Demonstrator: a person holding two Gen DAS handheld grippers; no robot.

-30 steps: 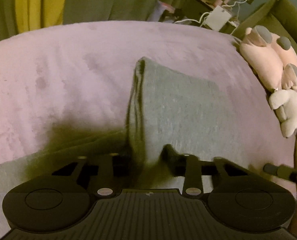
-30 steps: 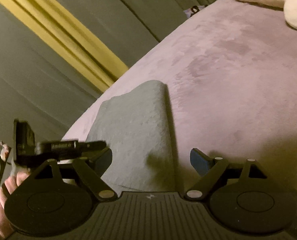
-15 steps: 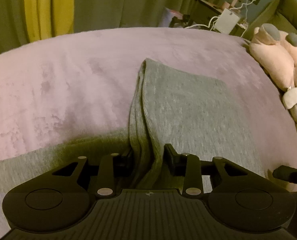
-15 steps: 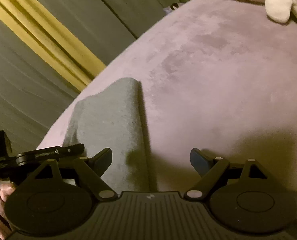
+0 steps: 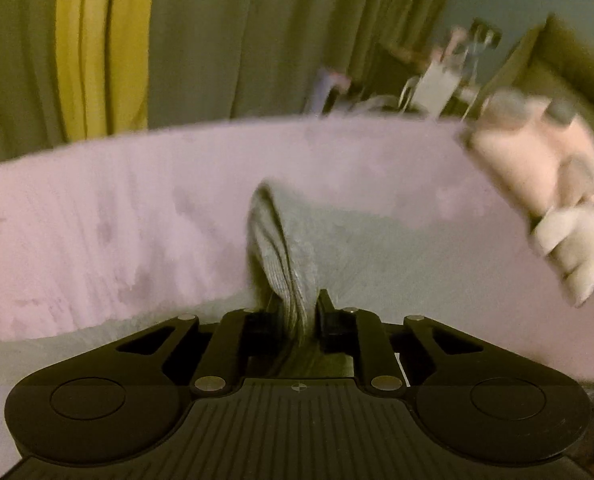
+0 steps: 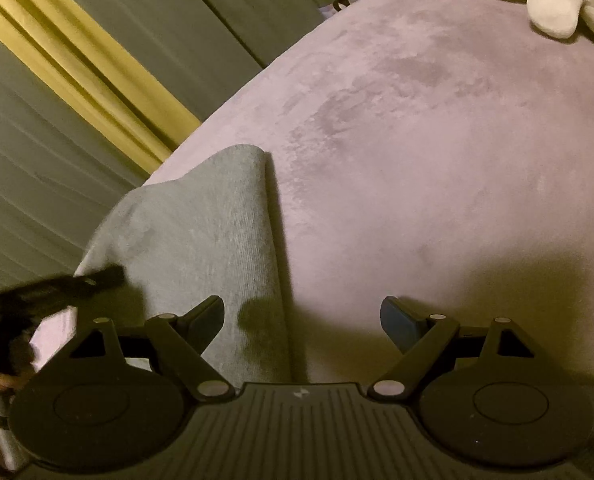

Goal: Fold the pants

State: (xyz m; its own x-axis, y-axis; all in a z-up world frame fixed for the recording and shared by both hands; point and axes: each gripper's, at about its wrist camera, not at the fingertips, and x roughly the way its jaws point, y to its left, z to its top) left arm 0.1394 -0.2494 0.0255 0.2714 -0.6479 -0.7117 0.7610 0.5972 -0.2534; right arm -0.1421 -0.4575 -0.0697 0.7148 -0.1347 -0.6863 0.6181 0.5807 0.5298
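— How far along is the folding?

— Partway, I'd judge. The grey ribbed knit pants (image 5: 361, 248) lie on the pale lilac plush bed cover (image 5: 97, 232), and ahead of the left gripper (image 5: 299, 316) they already look doubled: two layers meet at a rounded fold edge that runs away from the jaws. So at least one fold seems made.

— And the left jaws?

— Pressed in on a bunched ridge of that grey fabric, pinching it between them (the picture is smeared, so I can't say how much cloth is caught). A further strip of grey cloth stretches off to the left of those jaws, lying flat on the cover.

— The right gripper?

— The right gripper (image 6: 301, 316) has its jaws spread wide and holds nothing. The pants (image 6: 201, 240) sit ahead of its left jaw, and the folded edge runs forward from between the jaws; ahead of its right jaw there is only cover.

— What's left?

— Probably carrying the pinched part over to shorten the bundle, then flattening it. Whether that strip on the left is a loose leg or the waist end, I cannot tell.

— Anything nearby?

— A pink and cream plush toy (image 5: 537, 168), far ahead and right of the left jaws, well apart from the pants.
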